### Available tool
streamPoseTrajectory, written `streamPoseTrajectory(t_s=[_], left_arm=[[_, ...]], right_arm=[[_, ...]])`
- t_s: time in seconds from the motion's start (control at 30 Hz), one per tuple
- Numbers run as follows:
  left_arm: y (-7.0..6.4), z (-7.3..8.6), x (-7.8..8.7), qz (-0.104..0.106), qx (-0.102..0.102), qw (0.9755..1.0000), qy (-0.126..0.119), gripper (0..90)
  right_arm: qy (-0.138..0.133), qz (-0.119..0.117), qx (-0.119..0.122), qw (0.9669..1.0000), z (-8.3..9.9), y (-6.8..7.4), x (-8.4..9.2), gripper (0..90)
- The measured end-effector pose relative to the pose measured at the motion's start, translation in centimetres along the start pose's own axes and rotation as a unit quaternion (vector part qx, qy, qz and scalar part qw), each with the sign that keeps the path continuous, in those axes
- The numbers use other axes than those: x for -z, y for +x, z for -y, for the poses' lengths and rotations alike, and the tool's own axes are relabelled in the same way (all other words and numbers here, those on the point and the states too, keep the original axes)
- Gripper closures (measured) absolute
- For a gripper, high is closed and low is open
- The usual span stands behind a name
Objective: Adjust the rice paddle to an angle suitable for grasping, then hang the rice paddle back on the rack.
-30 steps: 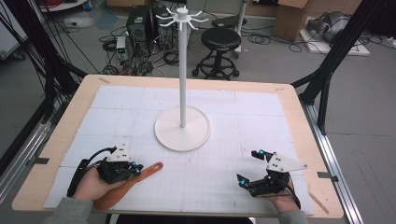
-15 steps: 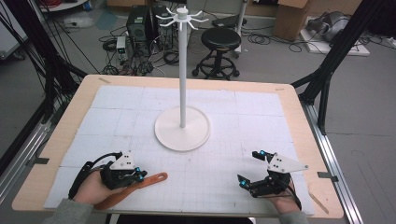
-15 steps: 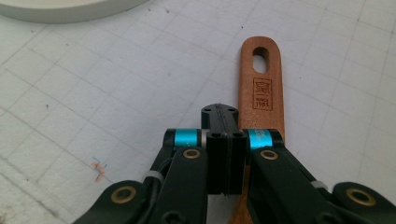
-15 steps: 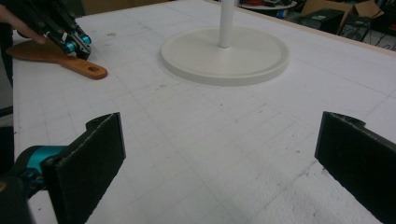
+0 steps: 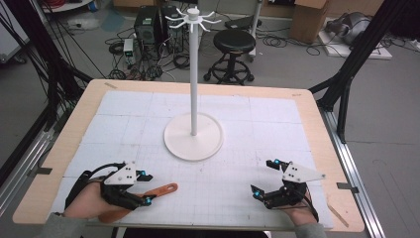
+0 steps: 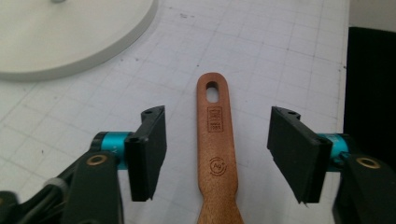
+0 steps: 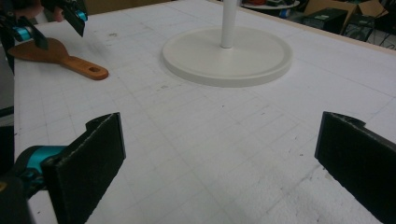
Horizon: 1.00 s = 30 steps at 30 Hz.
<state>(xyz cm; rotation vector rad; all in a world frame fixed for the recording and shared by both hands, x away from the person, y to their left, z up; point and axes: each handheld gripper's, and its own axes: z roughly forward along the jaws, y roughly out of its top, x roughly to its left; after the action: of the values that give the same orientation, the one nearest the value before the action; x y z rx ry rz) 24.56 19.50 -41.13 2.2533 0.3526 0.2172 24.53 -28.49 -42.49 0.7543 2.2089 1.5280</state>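
- Left gripper (image 5: 144, 187) jaws have just been opening; they stand apart around the spatula (image 6: 216, 154) handle, not touching it.
- Spatula lies flat on the table (image 5: 237, 124), near its front left.
- Right gripper (image 5: 264, 177) gapes wide, empty.

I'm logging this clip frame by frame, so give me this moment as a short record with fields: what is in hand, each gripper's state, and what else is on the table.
item: wooden spatula, lying flat on the white gridded mat, handle hole toward the stand
left gripper: jaws have just been opening; spatula handle between them, pads clear of it on both sides
right gripper: jaws wide apart, nothing between them, bare mat below
stand: white hook stand, upright on a round base at mid table
hooks at top: all bare
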Motion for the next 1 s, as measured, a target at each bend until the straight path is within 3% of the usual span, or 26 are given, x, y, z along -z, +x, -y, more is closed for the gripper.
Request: streamPoseTrajectory(t_s=[0.1, 0.2, 0.23, 0.33, 0.5, 0.63, 0.9, 1.0], left_arm=[[-0.2, -0.3, -0.1, -0.003, -0.011, 0.9999, 0.011, 29.9], [-0.1, -0.8, -0.1, -0.003, -0.005, 0.9997, 0.023, 20.5], [0.1, -1.2, -0.2, 0.024, 0.007, 0.9992, 0.032, 16.3], [0.2, -1.6, -0.4, 0.041, 0.001, 0.9984, 0.038, 14.7], [-0.2, -1.6, -1.4, 0.055, -0.015, 0.9953, 0.079, 13.0], [-0.2, -1.3, -1.8, 0.041, -0.019, 0.9944, 0.096, 13.4], [0.0, -1.1, -2.3, 0.037, -0.019, 0.9927, 0.113, 16.4], [0.3, -0.9, -2.7, 0.021, -0.014, 0.9913, 0.129, 21.0]], right_arm=[[0.001, 0.000, -0.002, 1.0000, 0.0, 0.0, 0.0, 0.2], [0.002, -0.001, -0.005, 1.0000, 0.0, 0.0, 0.1, 0.2], [0.003, -0.001, -0.004, 1.0000, 0.0, -0.1, 0.0, 0.2], [0.001, 0.000, -0.004, 1.0000, 0.0, 0.0, 0.1, 0.2], [0.000, 0.000, -0.007, 1.0000, 0.1, -0.1, 0.3, 0.3], [0.005, -0.007, -0.005, 0.9999, 0.0, 0.0, 0.0, 0.2], [0.006, -0.007, -0.009, 0.9999, 0.1, 0.0, 0.2, 0.2], [0.014, -0.010, -0.009, 0.9998, 0.2, -0.1, 0.0, 0.2]])
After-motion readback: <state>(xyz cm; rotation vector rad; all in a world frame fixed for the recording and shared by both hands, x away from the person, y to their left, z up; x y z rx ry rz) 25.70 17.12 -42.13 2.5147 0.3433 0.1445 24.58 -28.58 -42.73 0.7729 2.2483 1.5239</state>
